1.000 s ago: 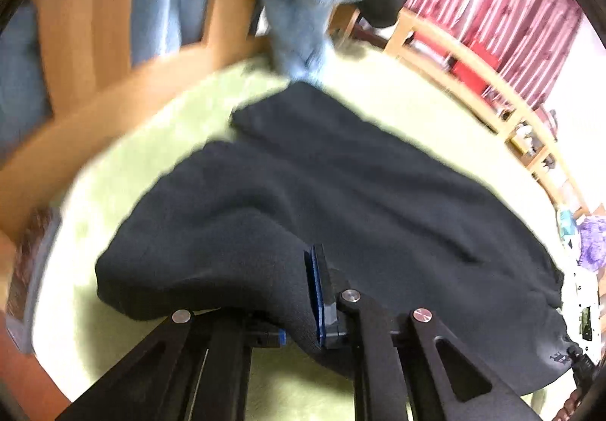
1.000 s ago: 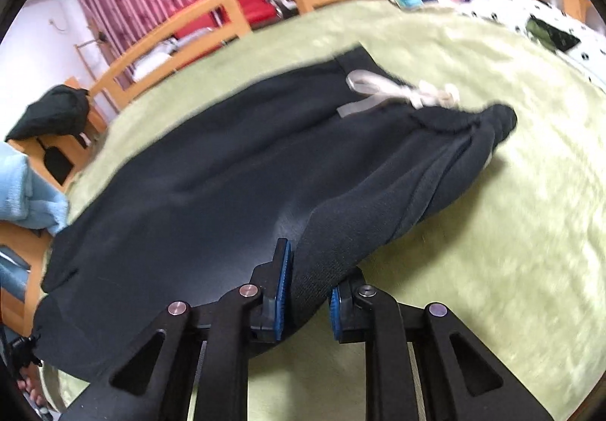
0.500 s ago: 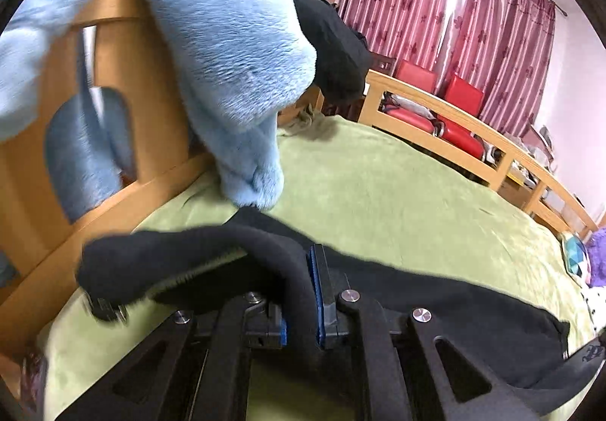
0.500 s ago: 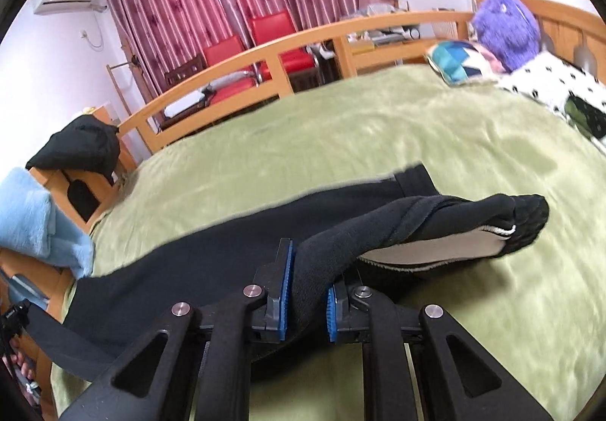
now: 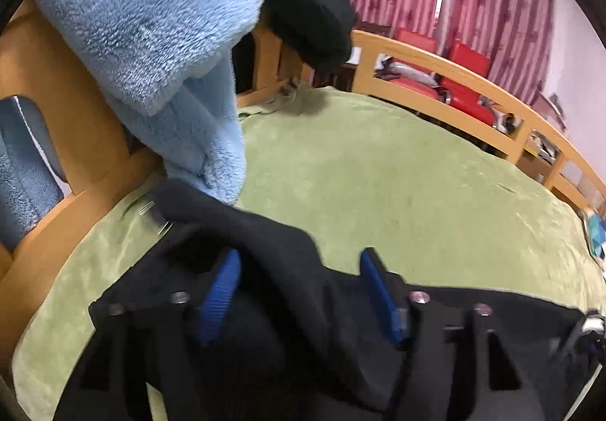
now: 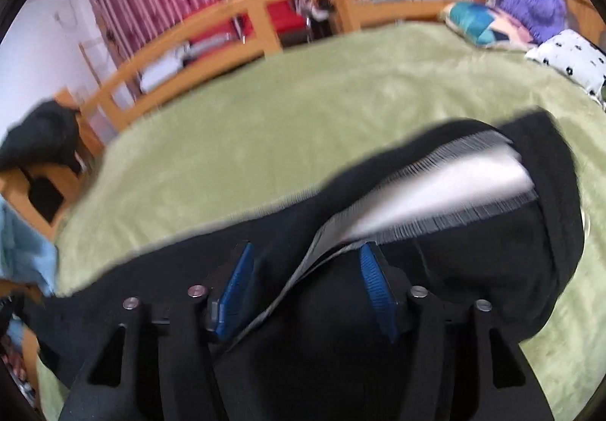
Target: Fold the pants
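Note:
The black pants [image 5: 280, 250] lie along the near edge of the green bed cover [image 5: 397, 186]. My left gripper [image 5: 299, 288] is open, its blue pads wide apart, with a fold of the leg end draped loosely between them. In the right wrist view the pants [image 6: 473, 262] show their waist end folded over, with a pale inner lining [image 6: 447, 186] exposed. My right gripper [image 6: 306, 284] is open too, and the fabric edge lies slack between its pads.
A light blue fleece [image 5: 151, 42] hangs over the wooden bed frame [image 5: 68, 110] at the left, with a black garment [image 5: 303, 19] behind it. A wooden rail [image 6: 235, 19] borders the far side. A purple plush [image 6: 530, 0] and pillows [image 6: 568, 57] sit at the right.
Both grippers were shut on the pants and carried the lifted edge over. Now both have opened and the fabric lies slack between the pads.

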